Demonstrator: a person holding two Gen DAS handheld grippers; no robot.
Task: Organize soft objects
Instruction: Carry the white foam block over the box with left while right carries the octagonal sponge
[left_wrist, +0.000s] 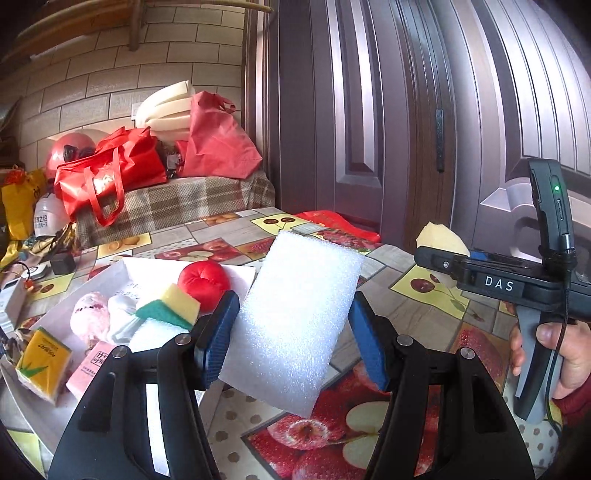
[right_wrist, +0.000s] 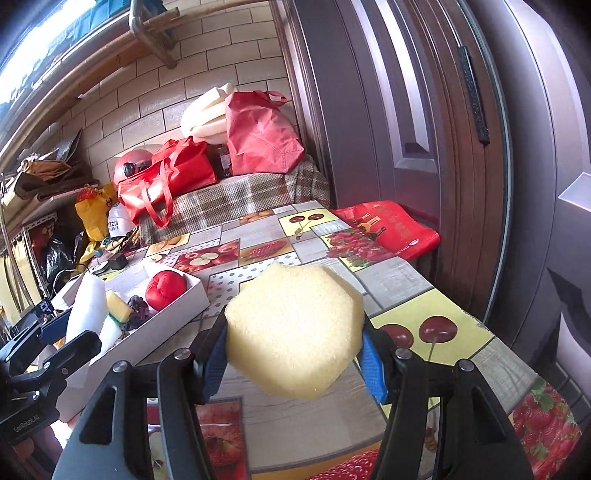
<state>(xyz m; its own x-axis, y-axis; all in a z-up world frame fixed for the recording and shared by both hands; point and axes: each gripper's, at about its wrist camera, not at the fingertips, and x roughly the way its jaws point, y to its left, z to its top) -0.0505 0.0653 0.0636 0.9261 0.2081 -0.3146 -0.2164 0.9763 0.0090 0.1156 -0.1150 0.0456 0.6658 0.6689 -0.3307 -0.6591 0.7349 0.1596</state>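
My left gripper (left_wrist: 291, 328) is shut on a white foam block (left_wrist: 295, 317) and holds it above the fruit-print tablecloth (left_wrist: 424, 295). My right gripper (right_wrist: 295, 345) is shut on a pale yellow sponge (right_wrist: 295, 328), also held above the table; that sponge (left_wrist: 441, 240) and the right gripper body show at the right of the left wrist view. A white tray (left_wrist: 122, 269) at the left holds a red soft ball (left_wrist: 203, 282), a yellow-green scouring sponge (left_wrist: 173, 304), a pink plush (left_wrist: 90, 319), tissue packs and more. The tray (right_wrist: 177, 306) also shows in the right wrist view.
A plaid-covered bench (left_wrist: 192, 203) behind the table carries red bags (left_wrist: 110, 173) and white foam. A dark door (left_wrist: 406, 110) stands at the right. A red bag (right_wrist: 391, 227) lies past the table's far right edge. Cables and small items clutter the left.
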